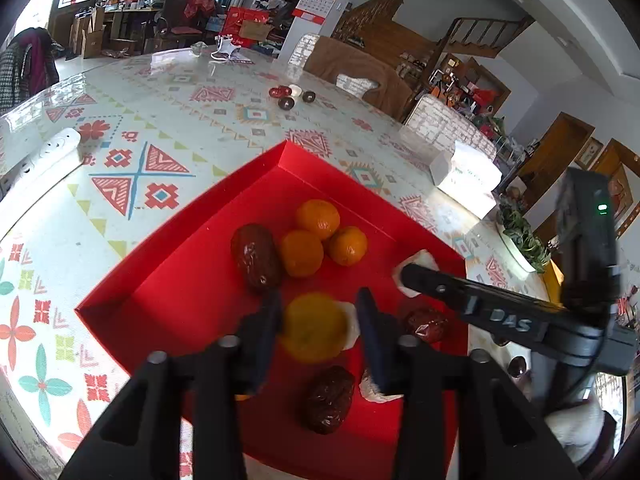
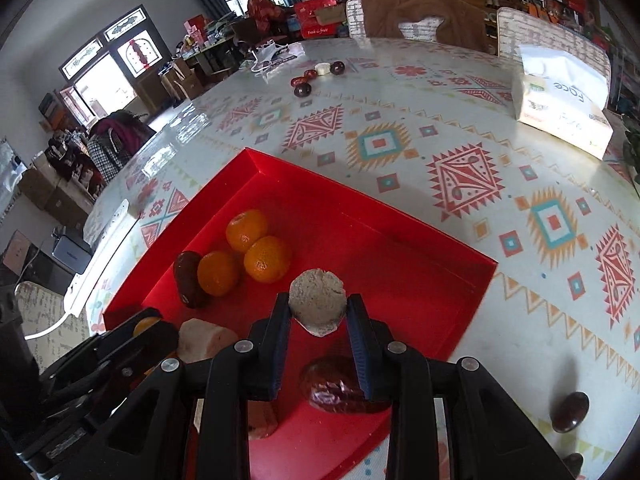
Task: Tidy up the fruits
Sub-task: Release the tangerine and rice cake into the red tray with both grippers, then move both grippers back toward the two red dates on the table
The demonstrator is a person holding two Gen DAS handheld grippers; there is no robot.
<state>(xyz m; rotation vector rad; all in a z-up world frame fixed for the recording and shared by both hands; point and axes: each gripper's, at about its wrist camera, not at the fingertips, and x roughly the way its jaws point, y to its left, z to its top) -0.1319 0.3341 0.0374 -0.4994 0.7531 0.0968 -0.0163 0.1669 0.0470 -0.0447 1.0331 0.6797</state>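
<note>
Red tray (image 2: 400,240) on the worktop (image 2: 440,152) receives fruit. Right gripper (image 2: 319,316) fingers clamp a pale chunk (image 2: 317,300); left gripper (image 1: 318,320) fingers flank an orange (image 1: 314,326), contact unclear. Next: set down, release.

We record: red tray (image 2: 400,236); three orange tangerines (image 2: 264,258); dark maroon dates (image 2: 340,388); a pale beige chunk (image 2: 318,300); bench (image 2: 460,168) cover white with red, teal and orange geometric motifs.

The red tray (image 2: 400,248) looked like smooth matt card, while the patterned tablecloth (image 2: 460,168) was glossy, probably plastic-coated. The dates (image 1: 256,258) had wrinkled, shiny skins, the oranges (image 2: 267,259) a dimpled peel, and the pale chunk (image 2: 318,306) a rough, grainy face.
</note>
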